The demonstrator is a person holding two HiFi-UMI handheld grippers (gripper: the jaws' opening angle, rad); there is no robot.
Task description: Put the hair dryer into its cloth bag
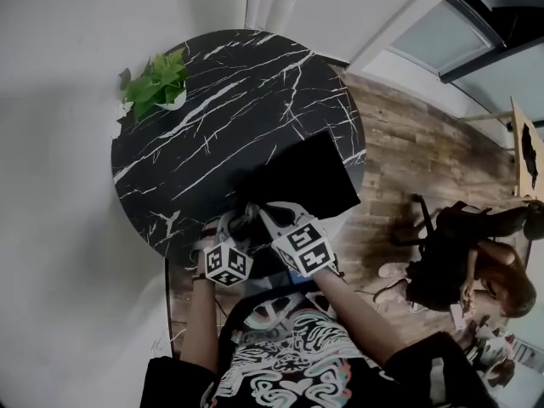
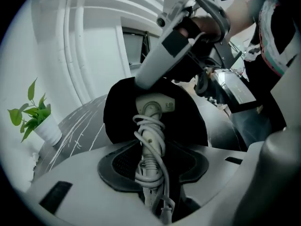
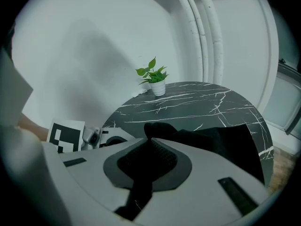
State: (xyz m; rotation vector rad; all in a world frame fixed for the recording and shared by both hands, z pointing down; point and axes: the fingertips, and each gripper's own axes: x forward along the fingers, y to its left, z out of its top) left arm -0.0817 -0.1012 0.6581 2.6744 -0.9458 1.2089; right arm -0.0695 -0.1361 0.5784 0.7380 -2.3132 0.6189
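A white hair dryer (image 2: 154,108) with its cord wound round the handle lies between the jaws of my left gripper (image 2: 153,169), which is shut on the handle. Its front end sits in the dark mouth of the black cloth bag (image 2: 190,121). The bag (image 1: 306,181) lies on the near right part of the round table. My right gripper (image 3: 148,147) is shut on a fold of the bag's edge and holds it up. One of its white fingers (image 2: 162,55) shows just above the dryer in the left gripper view. In the head view both grippers, left (image 1: 236,228) and right (image 1: 276,219), meet at the table's near edge.
The black marble table (image 1: 212,134) carries a small potted plant (image 1: 157,87) at its far left. Wooden floor lies to the right, where a person (image 1: 476,262) sits low beside dark things. A white wall and pipes stand behind the table.
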